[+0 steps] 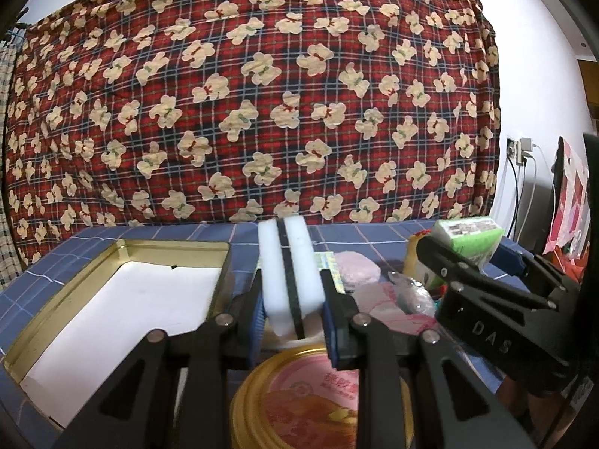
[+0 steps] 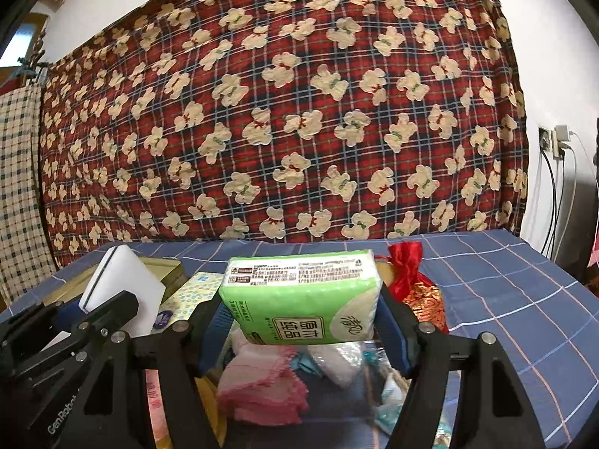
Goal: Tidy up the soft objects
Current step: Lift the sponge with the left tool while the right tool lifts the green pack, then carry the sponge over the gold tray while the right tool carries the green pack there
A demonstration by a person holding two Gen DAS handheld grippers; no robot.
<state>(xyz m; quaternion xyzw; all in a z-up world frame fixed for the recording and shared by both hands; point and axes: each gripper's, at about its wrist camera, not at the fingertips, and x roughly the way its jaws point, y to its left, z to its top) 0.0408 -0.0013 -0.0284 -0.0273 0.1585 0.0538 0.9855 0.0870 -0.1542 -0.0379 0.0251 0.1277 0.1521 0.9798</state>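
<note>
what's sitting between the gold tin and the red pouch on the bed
In the right wrist view, between the gold tin and the red pouch: a yellow patterned tissue pack and the green tissue pack in the right gripper.

Both wrist cameras look level and close along their fingers across the blue checked cloth [image 1: 194, 235] toward the bear-print blanket [image 2: 299, 112], which both share.

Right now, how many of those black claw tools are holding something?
2. The left gripper clamps a white sponge beside the gold tin. The right gripper clamps a green tissue pack above the pile of cloths.
</note>
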